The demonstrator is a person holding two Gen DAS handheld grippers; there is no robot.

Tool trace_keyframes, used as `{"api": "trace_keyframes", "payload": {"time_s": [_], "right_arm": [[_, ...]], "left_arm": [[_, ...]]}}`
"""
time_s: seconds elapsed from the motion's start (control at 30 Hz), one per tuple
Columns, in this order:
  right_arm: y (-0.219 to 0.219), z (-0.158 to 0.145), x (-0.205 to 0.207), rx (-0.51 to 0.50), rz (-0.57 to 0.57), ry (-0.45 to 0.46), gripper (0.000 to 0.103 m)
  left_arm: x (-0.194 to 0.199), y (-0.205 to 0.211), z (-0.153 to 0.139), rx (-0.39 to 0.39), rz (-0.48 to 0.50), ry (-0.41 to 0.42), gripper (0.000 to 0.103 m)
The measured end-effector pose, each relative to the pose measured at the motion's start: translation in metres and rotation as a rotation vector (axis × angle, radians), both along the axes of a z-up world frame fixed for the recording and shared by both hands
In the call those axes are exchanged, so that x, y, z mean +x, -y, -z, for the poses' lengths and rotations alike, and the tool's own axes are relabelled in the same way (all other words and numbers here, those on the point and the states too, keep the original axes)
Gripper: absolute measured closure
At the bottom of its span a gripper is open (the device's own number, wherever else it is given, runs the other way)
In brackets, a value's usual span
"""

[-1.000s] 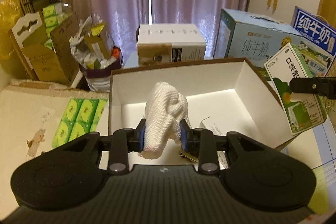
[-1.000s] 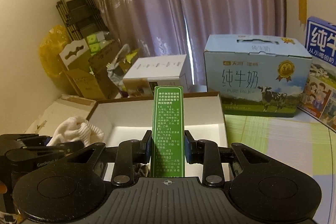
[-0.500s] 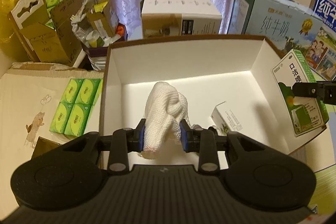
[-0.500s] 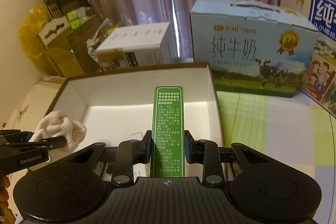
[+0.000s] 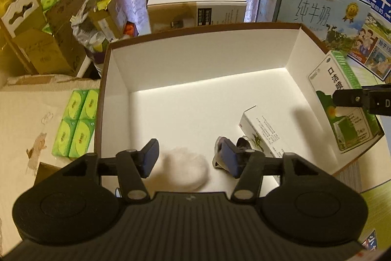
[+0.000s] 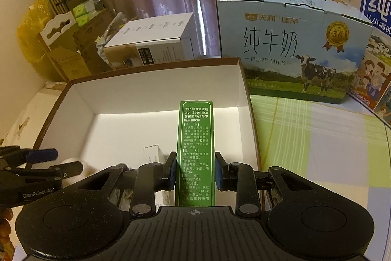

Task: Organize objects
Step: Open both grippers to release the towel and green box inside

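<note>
My left gripper (image 5: 189, 158) hung spread wide above the white cloth (image 5: 183, 171) inside the box (image 5: 195, 58), while my right gripper (image 6: 195, 169) clamped the upright green carton (image 6: 195, 138) over its right wall.

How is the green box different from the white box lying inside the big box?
The green box is dark green with white writing; the white box is mostly white with small print. The green box is pinched in the right gripper above the big box; the white box lies on the big box's floor, with no gripper holding it. Both are small cardboard packets with printed text.
</note>
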State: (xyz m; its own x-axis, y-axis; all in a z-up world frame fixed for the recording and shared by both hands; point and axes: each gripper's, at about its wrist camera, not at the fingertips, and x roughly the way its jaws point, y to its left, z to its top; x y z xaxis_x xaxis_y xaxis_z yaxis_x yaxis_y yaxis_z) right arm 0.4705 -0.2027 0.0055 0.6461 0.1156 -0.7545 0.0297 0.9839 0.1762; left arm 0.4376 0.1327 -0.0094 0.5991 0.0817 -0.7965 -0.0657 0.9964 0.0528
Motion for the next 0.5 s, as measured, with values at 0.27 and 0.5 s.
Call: {"api": "trace_keyframes", "payload": {"time_s": [0.27,0.5], "right_arm": [[-0.003,-0.001,0.000,0.008,-0.004,-0.001,0.076],[-0.003,-0.010,-0.001,0.050,0.014,0.044,0.075]], "left_arm": [[-0.001,-0.008,-0.009,-0.010,-0.015,0.013,0.044],[-0.006,-0.009,-0.012,-0.015,-0.013,0.018,0.036]]}}
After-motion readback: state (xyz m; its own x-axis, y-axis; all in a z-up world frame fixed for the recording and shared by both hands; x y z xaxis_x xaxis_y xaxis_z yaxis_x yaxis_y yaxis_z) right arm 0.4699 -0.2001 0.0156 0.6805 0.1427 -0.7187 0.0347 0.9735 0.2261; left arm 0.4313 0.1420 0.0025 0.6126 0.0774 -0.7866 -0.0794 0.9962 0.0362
